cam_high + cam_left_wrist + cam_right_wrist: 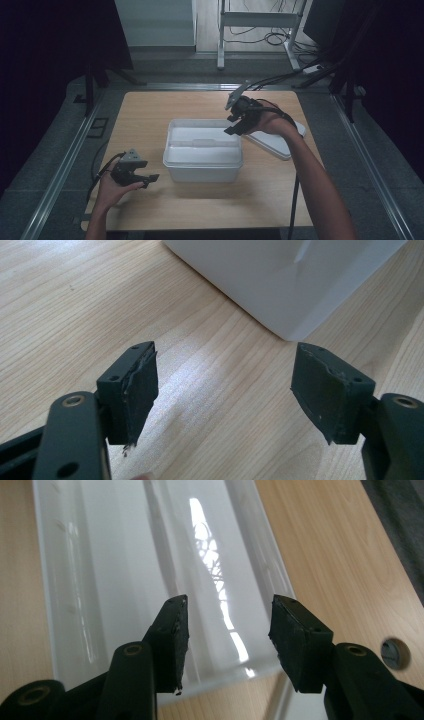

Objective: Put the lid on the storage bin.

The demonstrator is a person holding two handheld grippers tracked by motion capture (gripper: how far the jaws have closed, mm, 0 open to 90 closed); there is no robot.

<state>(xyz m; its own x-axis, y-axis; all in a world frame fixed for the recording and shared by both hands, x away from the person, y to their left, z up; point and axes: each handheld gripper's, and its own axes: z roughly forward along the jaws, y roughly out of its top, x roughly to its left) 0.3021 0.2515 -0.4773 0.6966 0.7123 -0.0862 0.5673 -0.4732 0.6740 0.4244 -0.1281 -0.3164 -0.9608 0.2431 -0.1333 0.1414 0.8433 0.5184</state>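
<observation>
A white plastic bin [202,150] stands open at the middle of the wooden table [150,107]. Its white lid [277,142] lies flat on the table just right of it. My right gripper [233,128] hovers over the bin's right rear corner and the lid's near end, jaws open and empty. In the right gripper view the glossy lid [125,580] stretches away below the open right gripper [227,630]. My left gripper [151,178] is held low at the bin's left front, open, with nothing in it. The left gripper view has the open left gripper [225,385] facing a bin corner [285,280].
A round cable hole [395,653] sits in the tabletop beside the lid. Metal rails [60,170] run along both sides of the table, and a white frame with cables [260,30] stands behind it. Bare wood lies in front of the bin.
</observation>
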